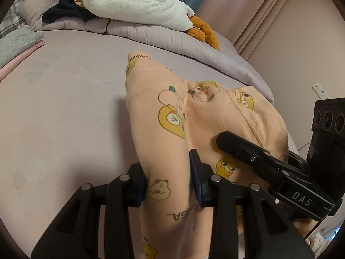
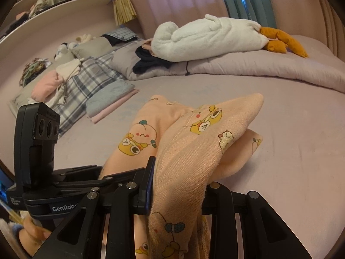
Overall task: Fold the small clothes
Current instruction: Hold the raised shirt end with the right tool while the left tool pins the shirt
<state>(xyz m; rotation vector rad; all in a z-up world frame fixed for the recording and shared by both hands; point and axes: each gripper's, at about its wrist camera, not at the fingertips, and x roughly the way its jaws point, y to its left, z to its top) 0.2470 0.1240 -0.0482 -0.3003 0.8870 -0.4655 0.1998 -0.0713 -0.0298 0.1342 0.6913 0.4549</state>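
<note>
Left wrist — both hand-held grippers (image 1: 169, 177) clamp the peach garment (image 1: 163, 116), angled downward.

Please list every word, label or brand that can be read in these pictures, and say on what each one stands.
"DAS": on the right gripper body.
"GenRobo", cut off: on the left gripper body.
"AGA...", partly hidden: printed on the peach garment.
Small label beside "GenRobo": too small to read.

right gripper (image 1: 241, 149): read "DAS" | left gripper (image 2: 103, 176): read "GenRobo", cut off | peach garment (image 1: 163, 129): "SAGA", upside down
</note>
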